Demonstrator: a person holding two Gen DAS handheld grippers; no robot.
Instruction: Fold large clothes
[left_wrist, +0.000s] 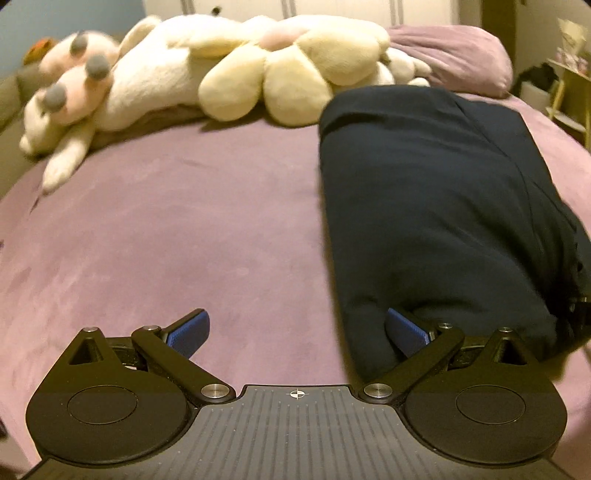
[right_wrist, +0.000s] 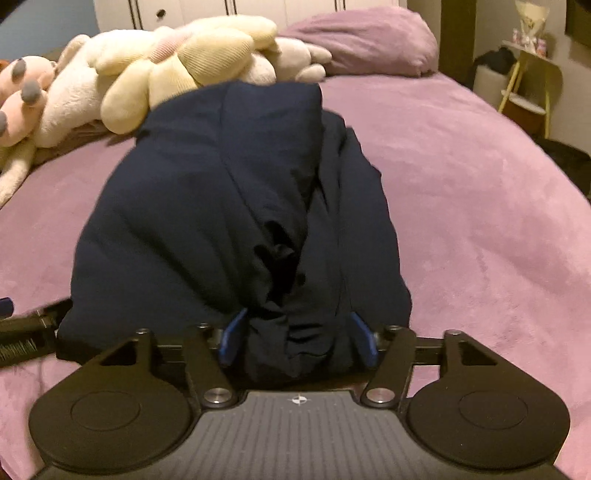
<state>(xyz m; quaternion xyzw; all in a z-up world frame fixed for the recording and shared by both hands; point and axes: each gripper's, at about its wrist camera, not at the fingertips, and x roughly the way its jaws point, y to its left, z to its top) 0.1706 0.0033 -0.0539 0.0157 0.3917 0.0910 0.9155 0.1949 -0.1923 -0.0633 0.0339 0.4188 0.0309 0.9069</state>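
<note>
A dark navy garment (left_wrist: 424, 206) lies folded into a long band on the purple bed cover (left_wrist: 184, 229). My left gripper (left_wrist: 297, 334) is open wide at the garment's near left corner; its right blue pad (left_wrist: 406, 332) touches the cloth edge and its left pad (left_wrist: 188, 332) is over bare cover. In the right wrist view the garment (right_wrist: 229, 206) runs away from me. My right gripper (right_wrist: 297, 338) has its jaws on either side of the bunched near end of the cloth, pressing it between the blue pads (right_wrist: 232, 338). The left gripper's body (right_wrist: 26, 332) shows at the left edge.
Cream and pink plush toys (left_wrist: 221, 74) lie across the head of the bed, touching the garment's far end. A purple pillow (left_wrist: 450, 55) lies at the back right. A small side table (right_wrist: 528, 74) stands beyond the bed's right edge.
</note>
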